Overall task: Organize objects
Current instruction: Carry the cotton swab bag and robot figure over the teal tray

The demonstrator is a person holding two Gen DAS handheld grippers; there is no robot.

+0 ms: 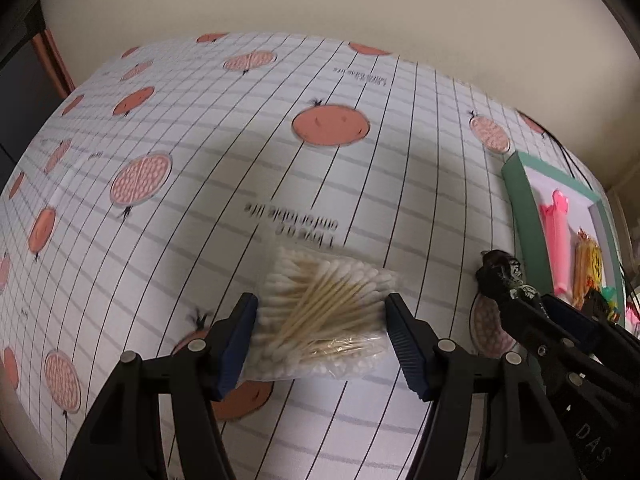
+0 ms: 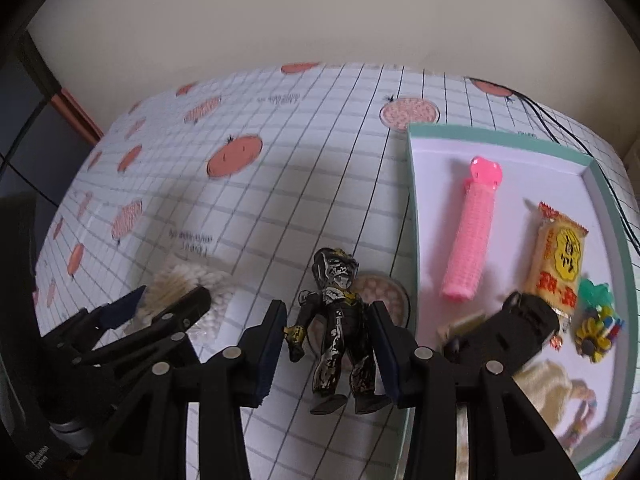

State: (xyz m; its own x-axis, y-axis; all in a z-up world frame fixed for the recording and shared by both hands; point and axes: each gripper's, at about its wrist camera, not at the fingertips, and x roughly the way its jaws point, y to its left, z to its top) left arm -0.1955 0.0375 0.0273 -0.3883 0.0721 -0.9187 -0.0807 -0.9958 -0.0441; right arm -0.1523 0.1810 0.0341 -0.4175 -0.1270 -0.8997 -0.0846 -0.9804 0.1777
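1. Between the fingers of the left gripper lies a clear bag of cotton swabs, resting on the patterned tablecloth. The jaws stand wide, one on each side of the bag, and do not look closed on it; whether the left pad touches the plastic I cannot tell.
2. The wooden sticks run diagonally, from near-left to far-right, so the bag's long axis crosses the line between the fingers at a slant.
3. The right gripper straddles a dark toy figure lying on its back on the cloth, head away from the camera, feet toward it. Its jaws are also wide; the figure's body runs along the fingers, so closing would pinch it across the torso and arms.
4. Just right of the figure sits the green-rimmed tray, which already holds a pink hair roller, a yellow snack packet, a black toy car and some small bright trinkets.
5. The right gripper is the nearer to the tray; the left one with the swabs is well apart from it, further left.
6. Writing: the cloth's printed words are blurred and upside-down, something like "comfortable life". Red characters on the packet are not readable. The letters "DAS" show on the right tool's body in the left view.
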